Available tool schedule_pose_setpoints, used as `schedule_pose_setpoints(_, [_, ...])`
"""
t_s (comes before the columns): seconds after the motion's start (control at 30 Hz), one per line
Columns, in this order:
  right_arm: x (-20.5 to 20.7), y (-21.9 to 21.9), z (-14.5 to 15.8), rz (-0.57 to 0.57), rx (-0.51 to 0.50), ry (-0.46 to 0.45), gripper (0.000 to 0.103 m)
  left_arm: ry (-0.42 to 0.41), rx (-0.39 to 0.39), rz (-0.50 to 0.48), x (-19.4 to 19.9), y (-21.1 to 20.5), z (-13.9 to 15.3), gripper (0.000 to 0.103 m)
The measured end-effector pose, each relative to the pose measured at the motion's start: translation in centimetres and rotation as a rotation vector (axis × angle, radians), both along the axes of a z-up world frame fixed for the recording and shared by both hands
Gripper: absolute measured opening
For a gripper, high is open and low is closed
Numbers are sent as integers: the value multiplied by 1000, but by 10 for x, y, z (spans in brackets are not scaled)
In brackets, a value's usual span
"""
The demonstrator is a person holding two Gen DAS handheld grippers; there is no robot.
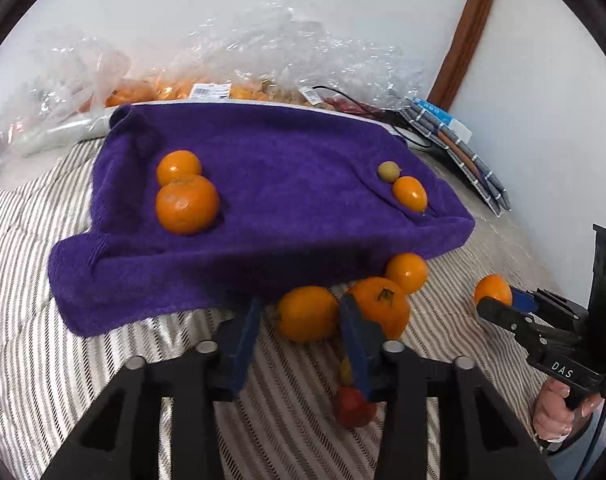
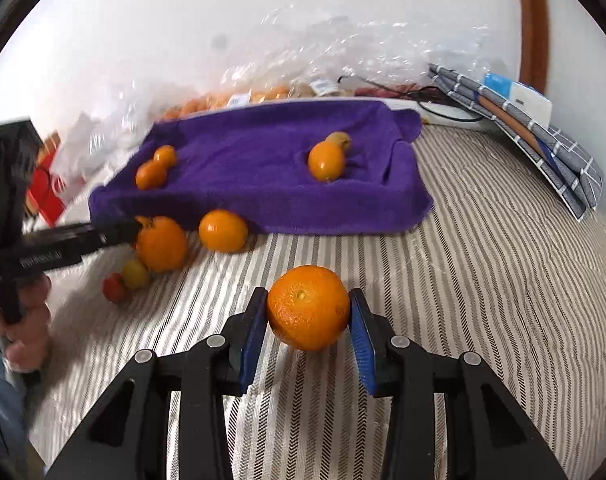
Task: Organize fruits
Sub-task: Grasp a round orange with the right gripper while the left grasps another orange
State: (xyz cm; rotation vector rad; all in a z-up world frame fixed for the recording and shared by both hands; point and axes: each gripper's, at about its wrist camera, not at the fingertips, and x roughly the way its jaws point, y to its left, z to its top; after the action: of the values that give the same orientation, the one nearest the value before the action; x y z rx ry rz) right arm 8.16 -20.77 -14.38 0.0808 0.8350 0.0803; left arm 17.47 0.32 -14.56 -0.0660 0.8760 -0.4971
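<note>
Left wrist view: my left gripper (image 1: pixel 299 326) points down at the striped cover (image 1: pixel 63 360), just in front of the purple towel (image 1: pixel 263 184). An orange (image 1: pixel 306 313) lies between my blue pads (image 1: pixel 245 344); I cannot tell whether they press on it. A stemmed orange (image 1: pixel 383 308) sits behind my right pad, another (image 1: pixel 407 272) at the towel's edge, and a red fruit (image 1: pixel 353 406) lies close below. On the towel rest two oranges (image 1: pixel 185 194) at left and, at right, a small orange fruit (image 1: pixel 410 193) touching a greenish one (image 1: pixel 389 171). At far right my right gripper (image 1: pixel 503 304) clasps an orange (image 1: pixel 492 289).

Right wrist view: my right gripper (image 2: pixel 308 322) is clenched on that orange (image 2: pixel 308 307), both pads touching its sides, above the cover (image 2: pixel 463 280). My left gripper (image 2: pixel 119 232) reaches in by the stemmed orange (image 2: pixel 162 243). Bags of fruit (image 2: pixel 231 100) lie behind the towel (image 2: pixel 263 184).
</note>
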Motion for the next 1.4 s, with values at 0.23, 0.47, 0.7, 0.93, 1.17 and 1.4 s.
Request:
schedule_pose_setpoints(0.23, [1, 3, 2, 10, 10, -23, 40, -17, 13, 37, -5, 9, 3, 34])
schedule_pose_setpoints(0.47, [3, -5, -1, -37, 16, -4, 40, -26, 40, 53, -6, 13, 5, 33])
schedule_pose_setpoints(0.7, [8, 0, -5, -40, -28, 34, 40, -22, 130, 26, -7, -4, -6, 43])
schedule_pose_setpoints(0.93, [9, 9, -7, -24, -74, 42, 40, -48, 127, 8, -11, -8, -5, 31])
schedule_pose_setpoints(1.17, [1, -2, 1, -35, -2, -12, 40, -117, 12, 89, -14, 15, 16, 31])
schedule_pose_setpoints(1.4, [1, -6, 6, -62, 7, -14, 40, -151, -56, 202, -11, 44, 26, 31])
